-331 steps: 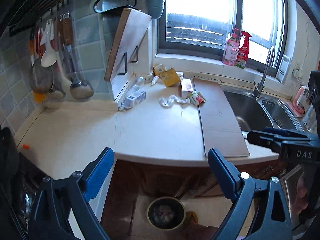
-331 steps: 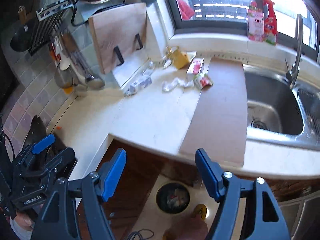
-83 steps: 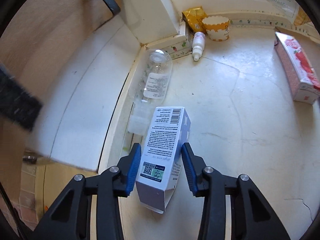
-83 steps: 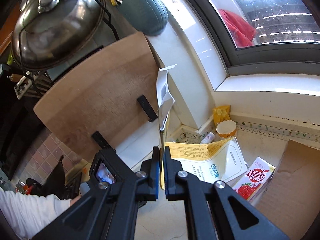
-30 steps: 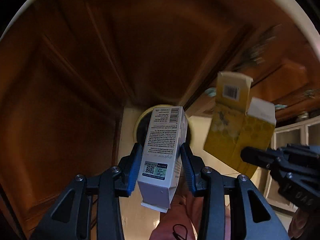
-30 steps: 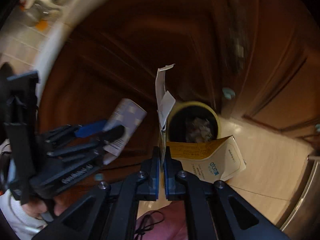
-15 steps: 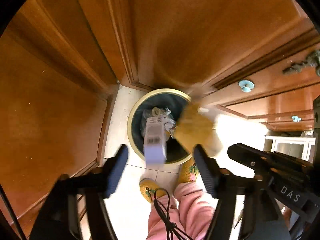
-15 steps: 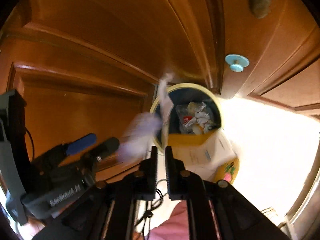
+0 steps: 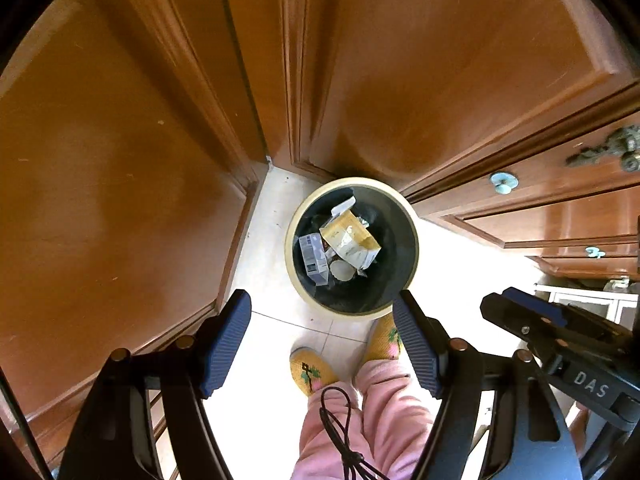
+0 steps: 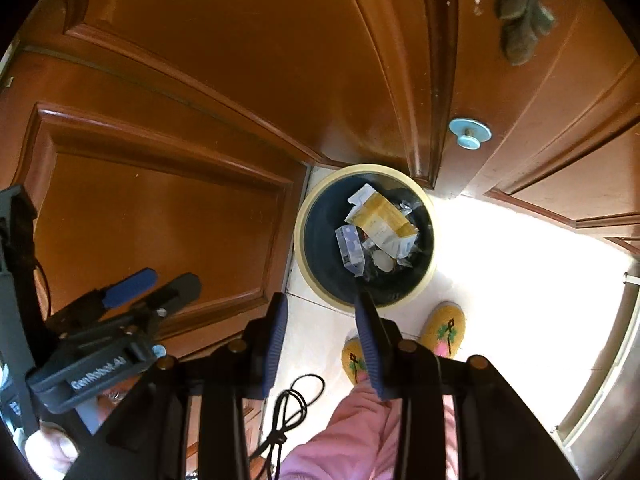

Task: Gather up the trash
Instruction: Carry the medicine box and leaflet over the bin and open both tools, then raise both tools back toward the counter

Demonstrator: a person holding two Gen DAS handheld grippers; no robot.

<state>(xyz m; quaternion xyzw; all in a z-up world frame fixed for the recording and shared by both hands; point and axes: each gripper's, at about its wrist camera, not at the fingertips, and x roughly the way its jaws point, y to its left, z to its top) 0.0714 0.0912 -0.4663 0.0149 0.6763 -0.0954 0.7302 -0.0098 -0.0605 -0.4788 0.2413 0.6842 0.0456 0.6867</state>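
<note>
Two cartons in the bin, both grippers empty

Left gripper (image 9: 322, 336) gapes wide, right gripper (image 10: 322, 332) partly open. In the centre-frame trash bin (image 9: 412, 240): one white-blue carton (image 9: 313, 258), long axis up-down; one yellow carton (image 9: 350, 238), slanting toward lower right.

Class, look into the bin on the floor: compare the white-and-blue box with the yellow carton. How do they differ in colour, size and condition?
The white-and-blue box is pale with printed text; the yellow carton is mustard yellow with white. The box is narrower and keeps its shape; the carton is broader, and its end flaps are open. The box lies at the left side of the heap, the carton across the middle. Both rest inside the bin.
</note>
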